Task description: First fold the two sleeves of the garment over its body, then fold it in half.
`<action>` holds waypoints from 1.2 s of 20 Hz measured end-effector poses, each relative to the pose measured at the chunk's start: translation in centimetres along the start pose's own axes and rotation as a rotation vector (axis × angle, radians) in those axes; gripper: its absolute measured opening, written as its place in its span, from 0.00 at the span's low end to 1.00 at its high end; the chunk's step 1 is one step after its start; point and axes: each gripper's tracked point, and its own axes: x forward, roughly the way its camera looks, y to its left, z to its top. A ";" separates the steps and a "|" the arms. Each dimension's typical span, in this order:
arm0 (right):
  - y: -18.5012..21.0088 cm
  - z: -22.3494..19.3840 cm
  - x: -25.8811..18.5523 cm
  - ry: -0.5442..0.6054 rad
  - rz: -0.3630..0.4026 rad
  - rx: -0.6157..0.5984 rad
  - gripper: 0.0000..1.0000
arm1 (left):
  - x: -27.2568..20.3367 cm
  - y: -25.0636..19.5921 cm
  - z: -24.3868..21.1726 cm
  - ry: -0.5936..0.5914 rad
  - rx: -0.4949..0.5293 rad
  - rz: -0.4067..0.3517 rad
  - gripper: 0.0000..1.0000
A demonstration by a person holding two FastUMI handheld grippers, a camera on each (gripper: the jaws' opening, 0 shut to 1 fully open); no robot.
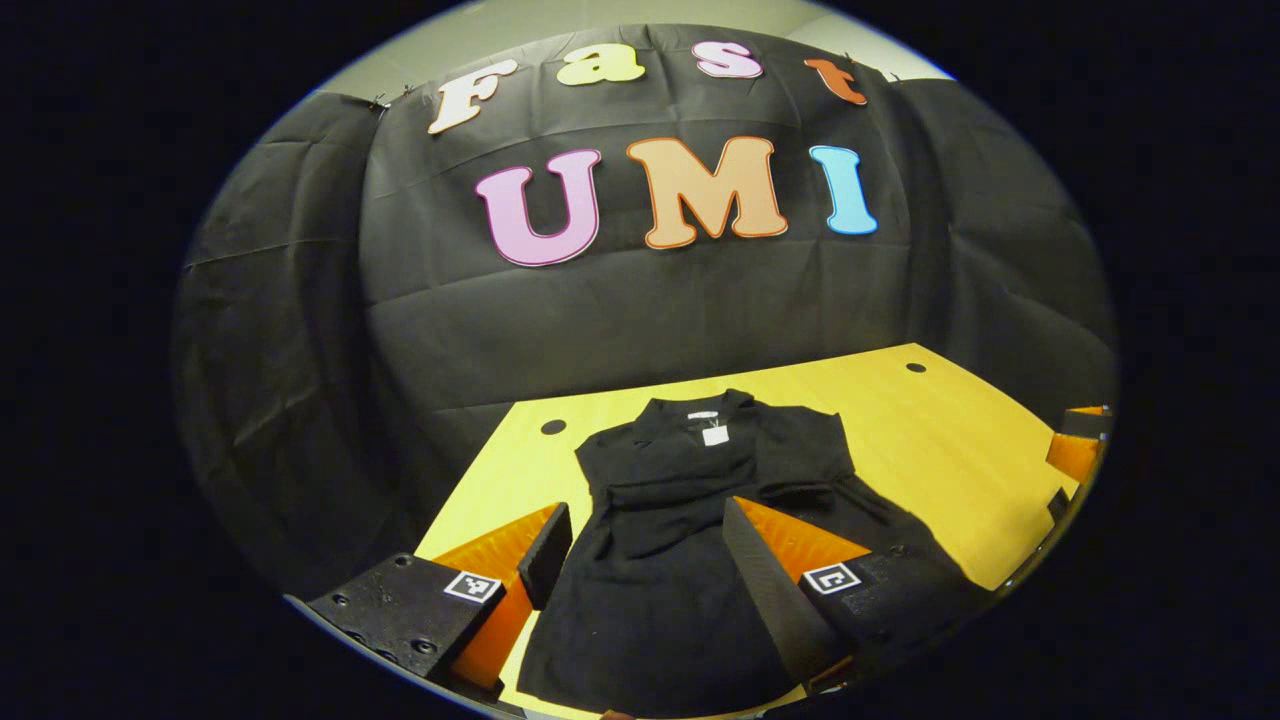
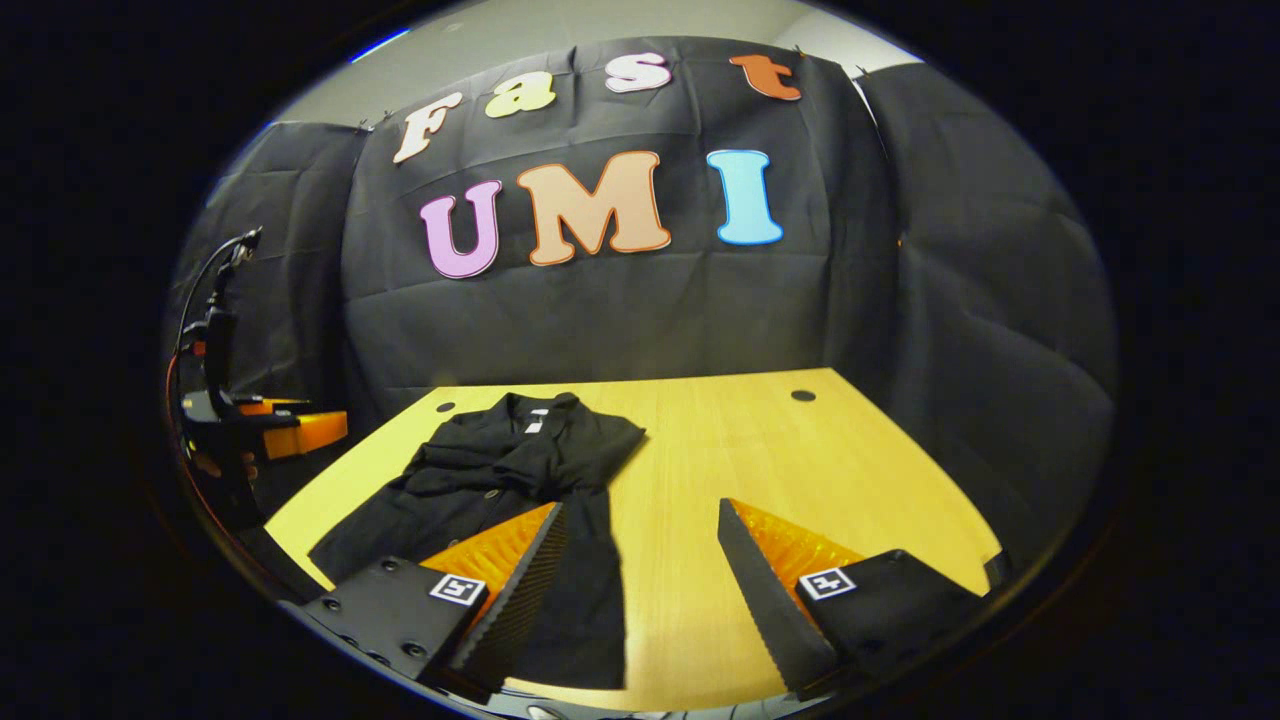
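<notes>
A black garment (image 1: 680,520) lies flat on the yellow table (image 1: 930,450), collar toward the far wall, with both sleeves folded across its chest and a small white tag (image 1: 715,435) at the neck. My left gripper (image 1: 648,548) hovers open above the garment's lower half, nothing between its fingers. In the right gripper view the same garment (image 2: 500,480) lies to the left on the table (image 2: 760,460). My right gripper (image 2: 640,555) is open over the garment's right hem edge and bare table. The left gripper (image 2: 285,425) appears there at the far left, held by a hand.
Black cloth walls close the booth behind and at the sides. Small dark holes (image 2: 803,396) mark the table's far corners. Bare table (image 2: 800,470) extends right of the garment. The other gripper's edge (image 1: 1078,445) shows at the right of the left gripper view.
</notes>
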 end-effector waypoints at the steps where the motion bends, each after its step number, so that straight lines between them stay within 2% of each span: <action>1: 0.3 -1.2 -0.1 0.021 -0.005 -0.009 0.97 | -0.7 1.0 -1.1 0.018 0.003 0.016 0.94; 9: 2.6 -7.5 -0.3 0.166 -0.013 -0.052 0.97 | -3.3 4.9 -10.1 0.175 -0.042 0.042 0.94; 16: 3.0 -11.6 0.8 0.289 -0.050 -0.094 0.97 | -3.7 5.4 -17.9 0.359 -0.065 0.021 0.95; 17: 3.1 -12.3 0.9 0.311 -0.051 -0.098 0.94 | -3.7 5.4 -18.9 0.386 -0.071 0.021 0.95; 19: 2.9 -13.8 1.0 0.357 -0.064 -0.111 0.94 | -3.8 5.5 -21.0 0.432 -0.078 0.021 0.95; 20: 2.8 -14.5 1.2 0.383 -0.072 -0.122 0.97 | -3.8 5.5 -22.0 0.459 -0.077 0.020 0.95; 23: 2.4 -16.6 1.8 0.452 -0.098 -0.153 0.96 | -3.9 5.4 -23.6 0.492 -0.089 0.008 0.95; 24: 2.6 -17.1 2.1 0.474 -0.102 -0.158 0.96 | -3.2 5.3 -23.1 0.470 -0.088 0.001 1.00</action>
